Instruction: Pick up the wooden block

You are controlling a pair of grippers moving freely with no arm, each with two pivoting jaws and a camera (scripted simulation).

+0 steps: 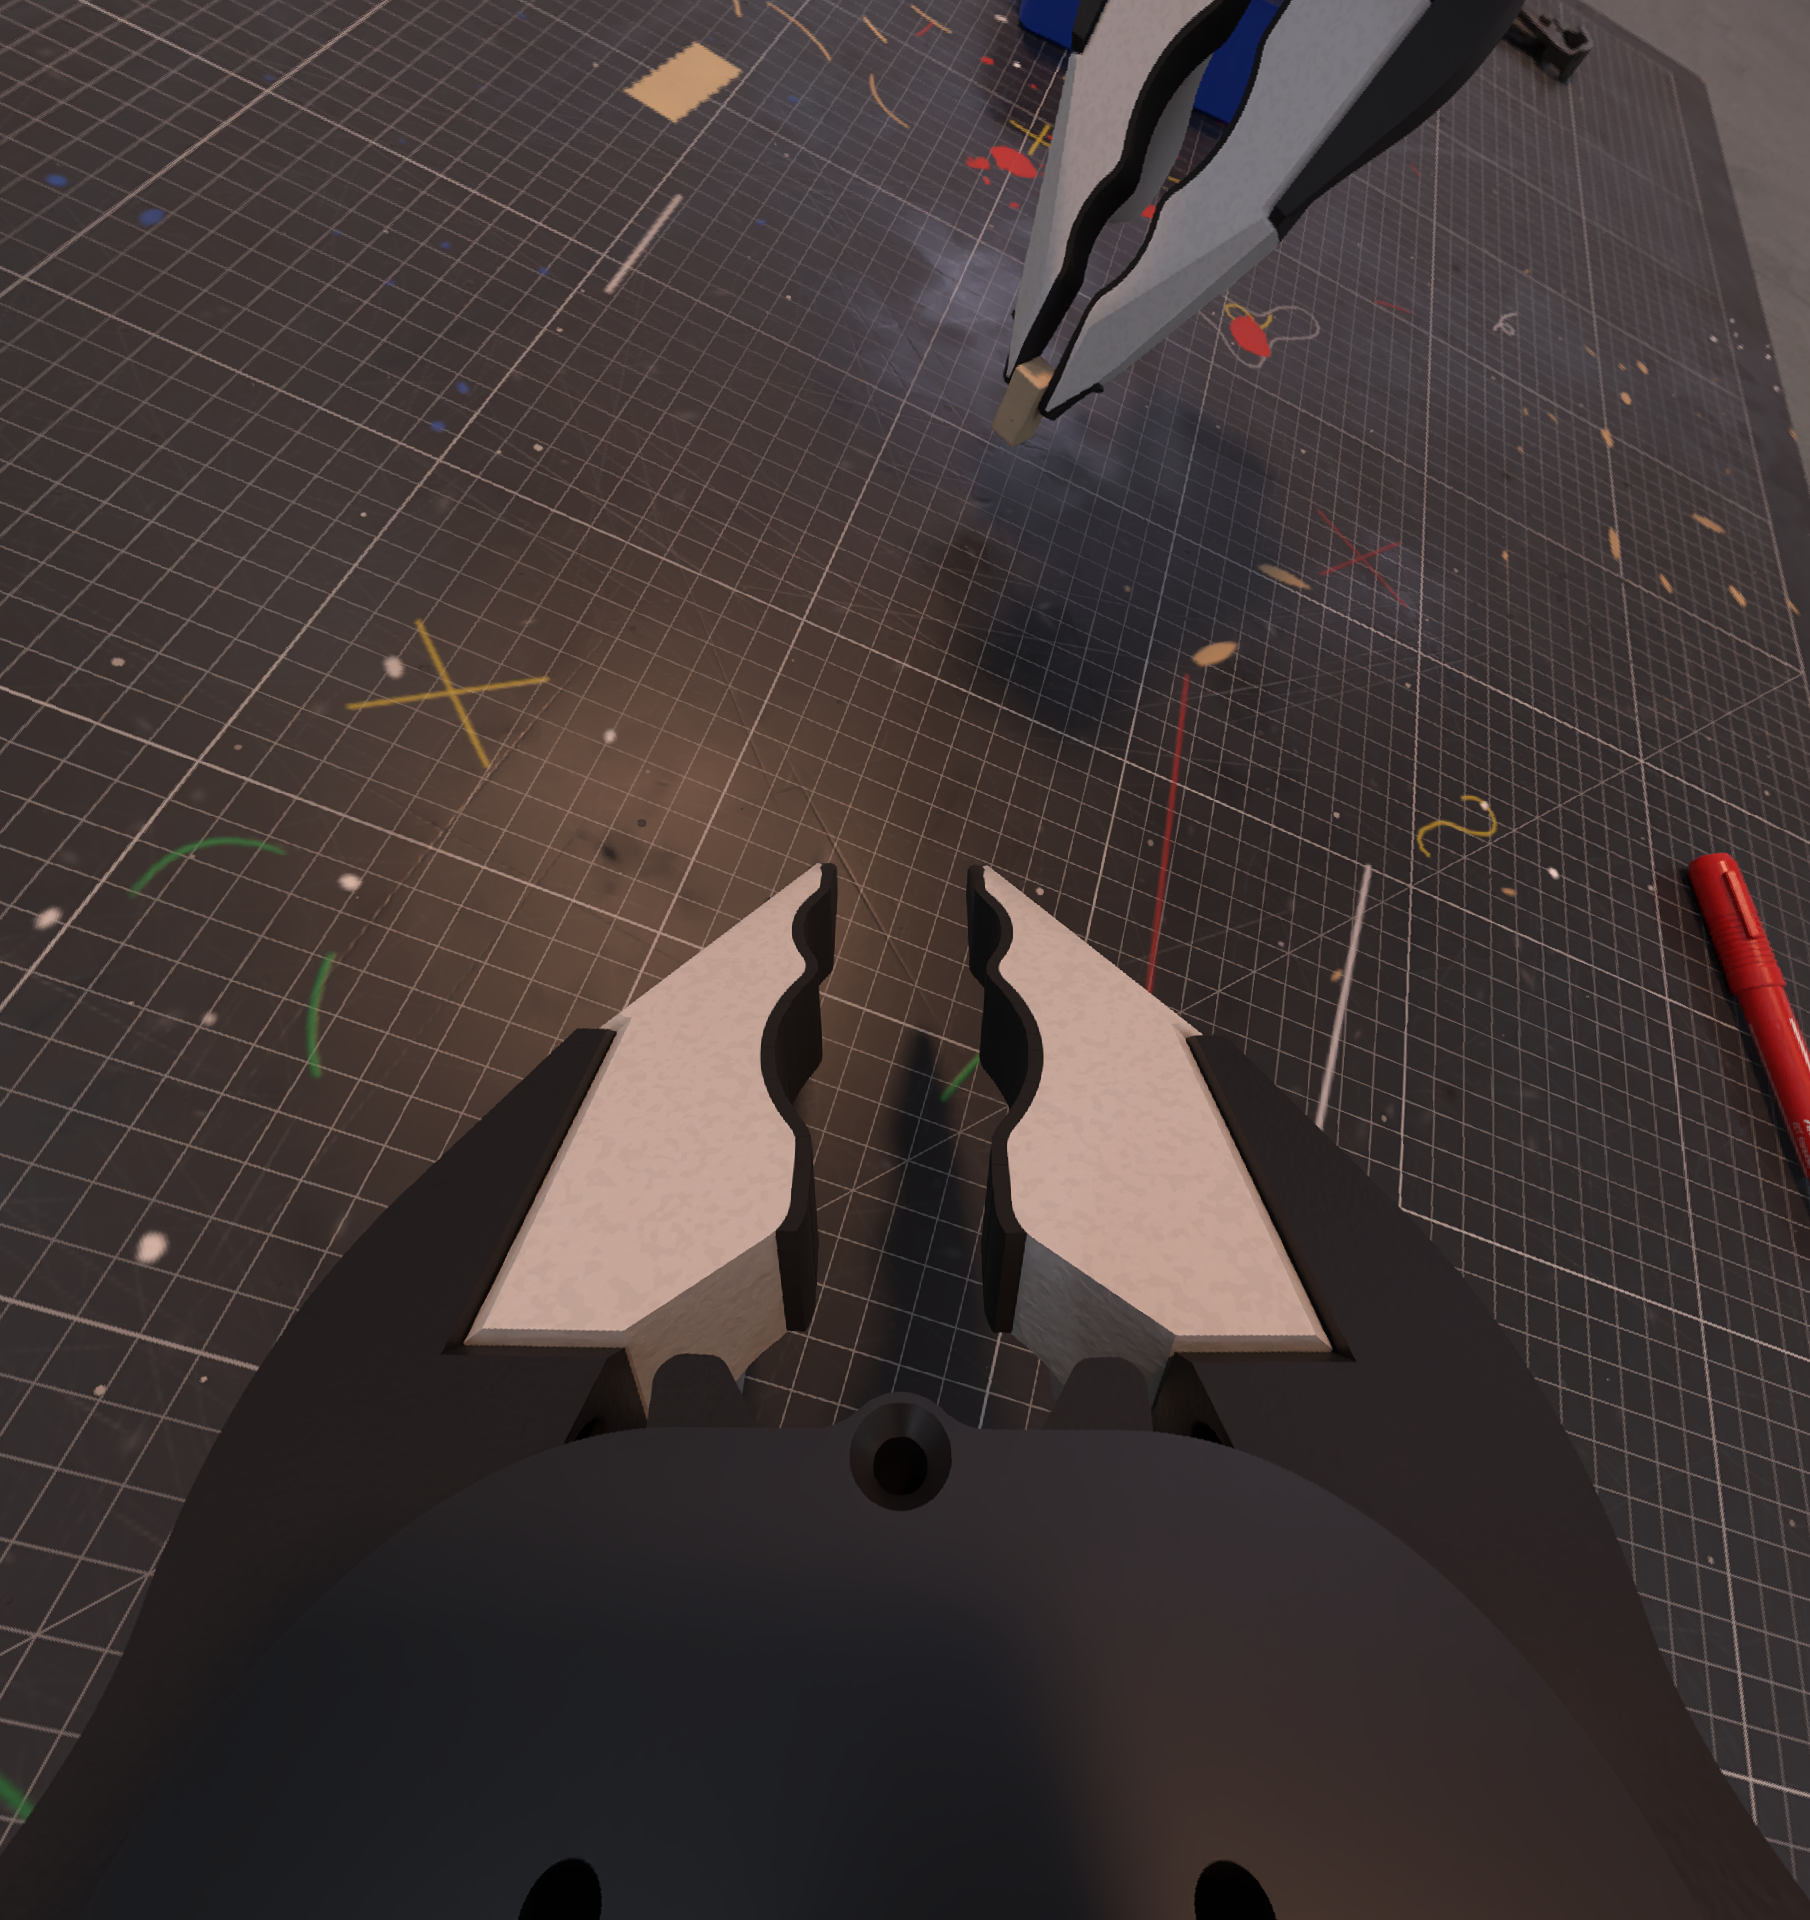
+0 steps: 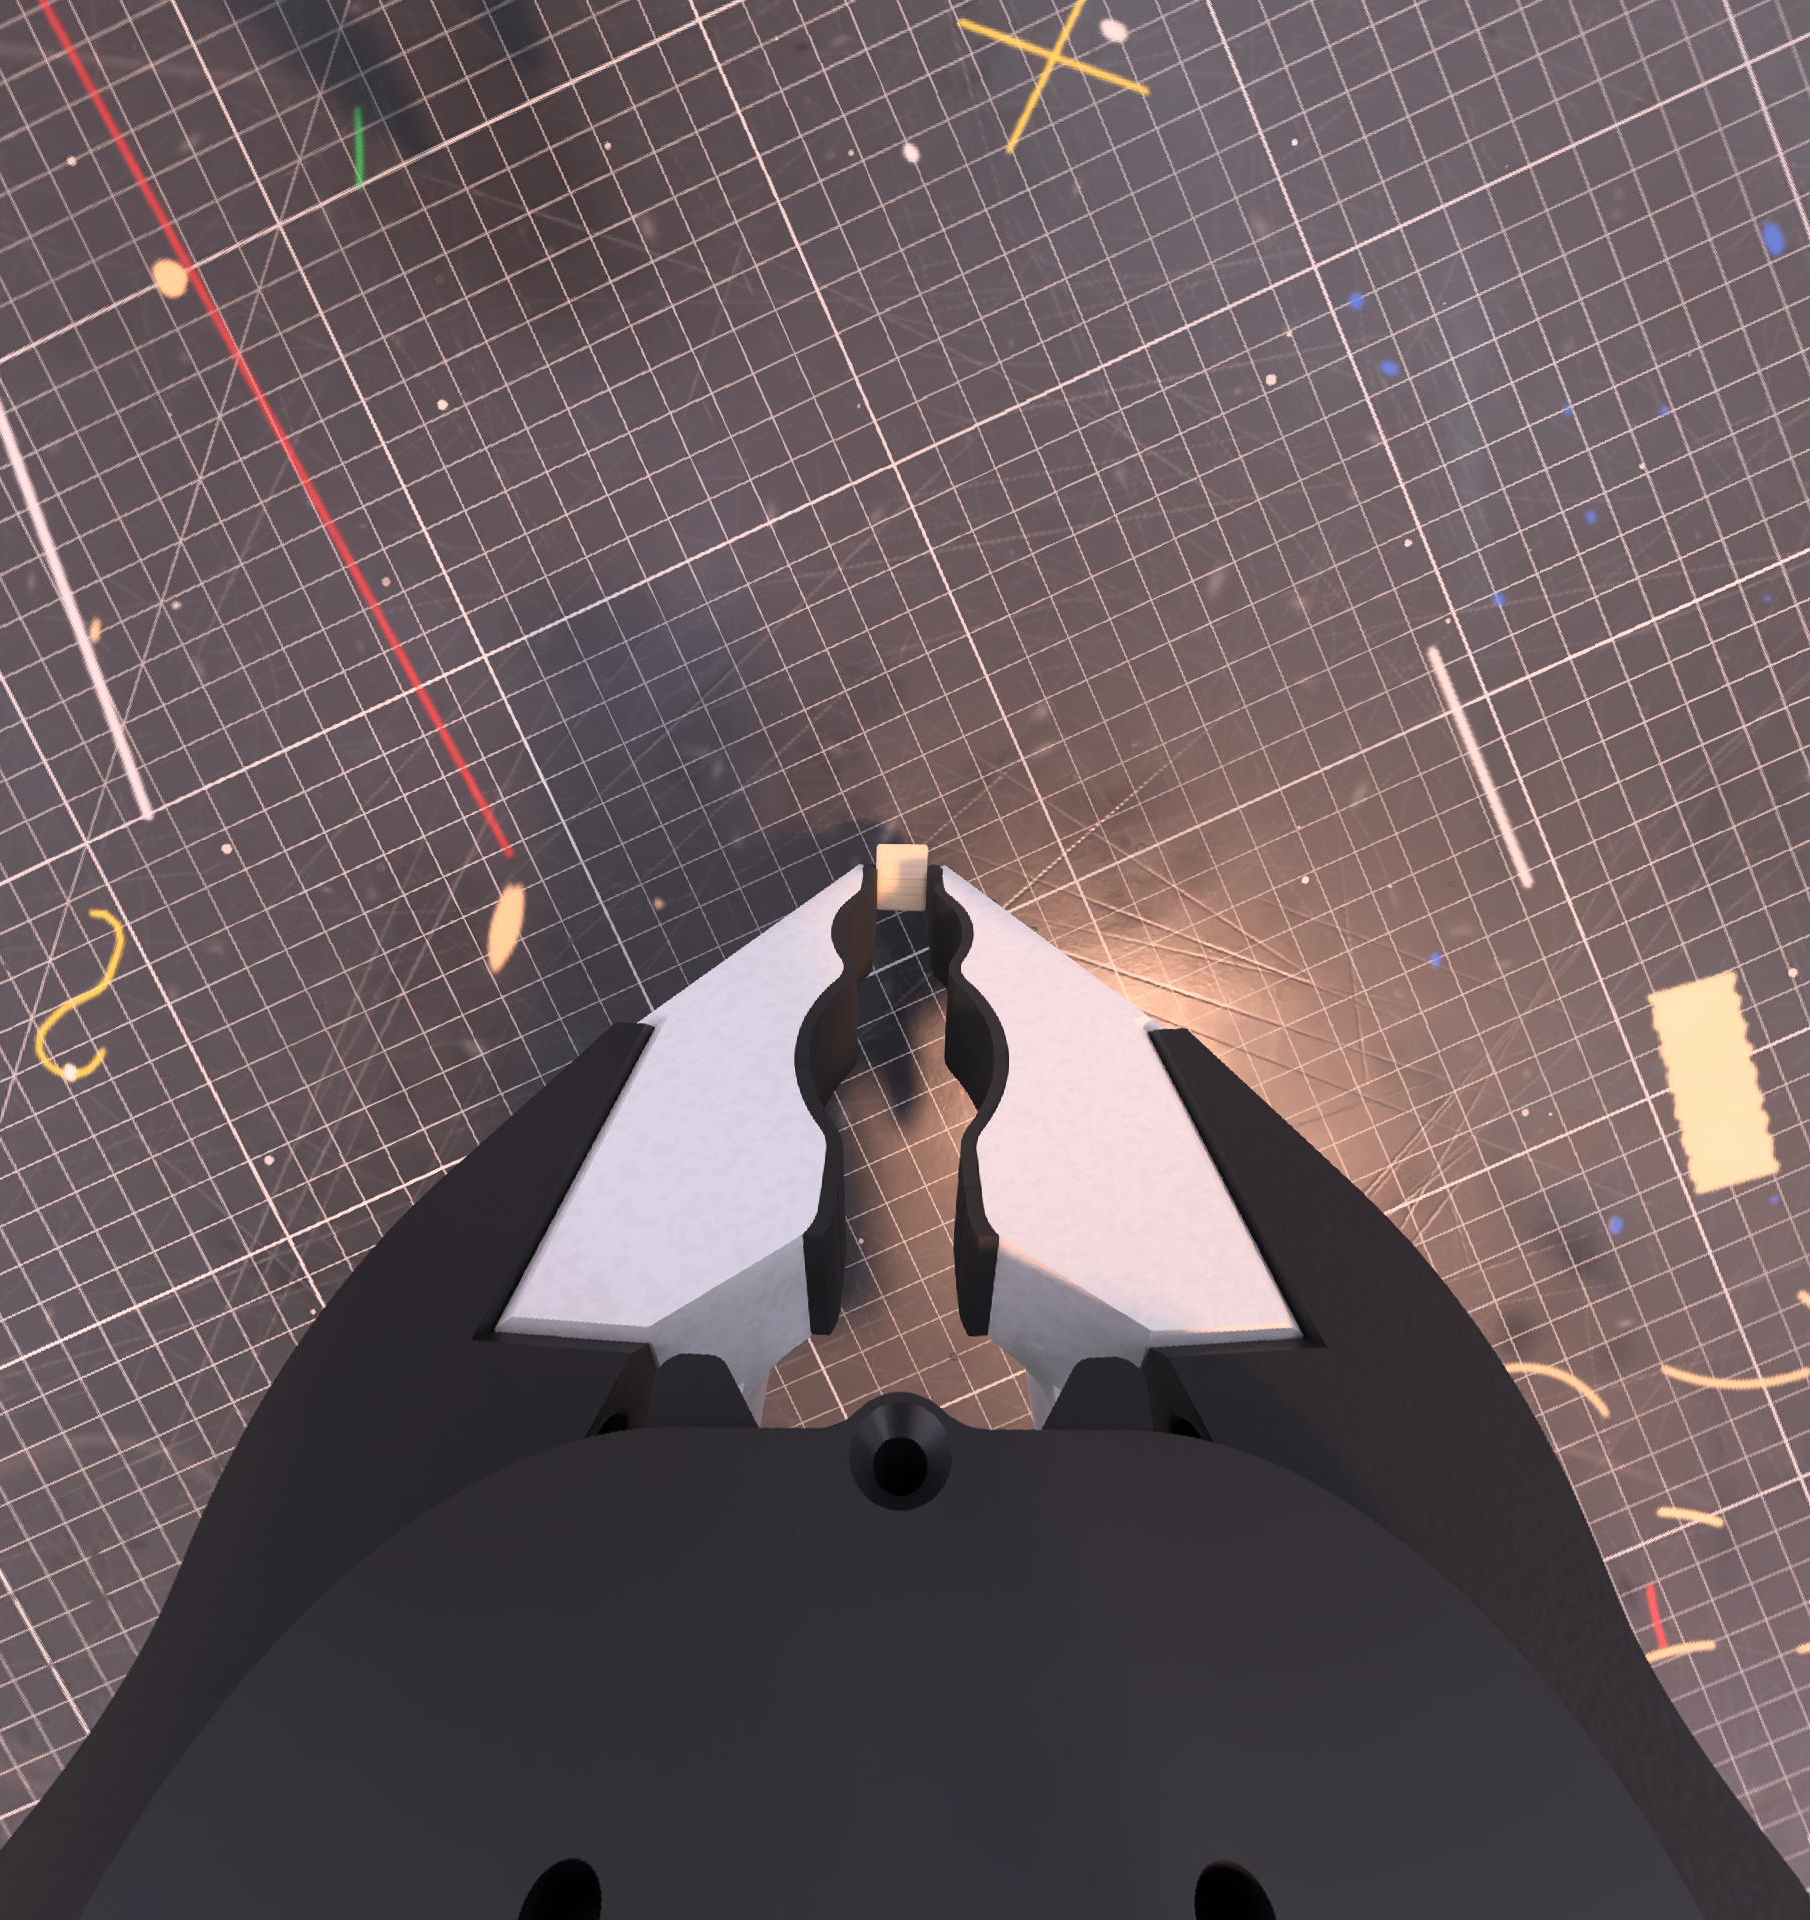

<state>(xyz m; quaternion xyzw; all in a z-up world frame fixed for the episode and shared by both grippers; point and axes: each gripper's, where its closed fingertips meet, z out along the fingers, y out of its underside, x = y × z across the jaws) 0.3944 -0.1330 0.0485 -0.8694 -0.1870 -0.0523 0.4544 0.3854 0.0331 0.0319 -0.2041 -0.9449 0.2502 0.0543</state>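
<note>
The wooden block (image 2: 901, 879) is small and pale. It sits pinched between the tips of my right gripper (image 2: 902, 883), which is shut on it. In the left wrist view the block (image 1: 1021, 403) hangs from the right gripper (image 1: 1036, 390), lifted a little above the dark cutting mat (image 1: 568, 468), with its shadow on the mat below. My left gripper (image 1: 902, 883) is open and empty, low over the mat, nearer the front and apart from the block.
A red marker pen (image 1: 1784, 1049) lies at the mat's right side. A blue object (image 1: 1046, 21) stands at the far edge, partly hidden behind the right gripper. A small dark part (image 1: 1553, 42) lies at the far right corner. The mat's right edge (image 1: 1794, 416) borders a grey table.
</note>
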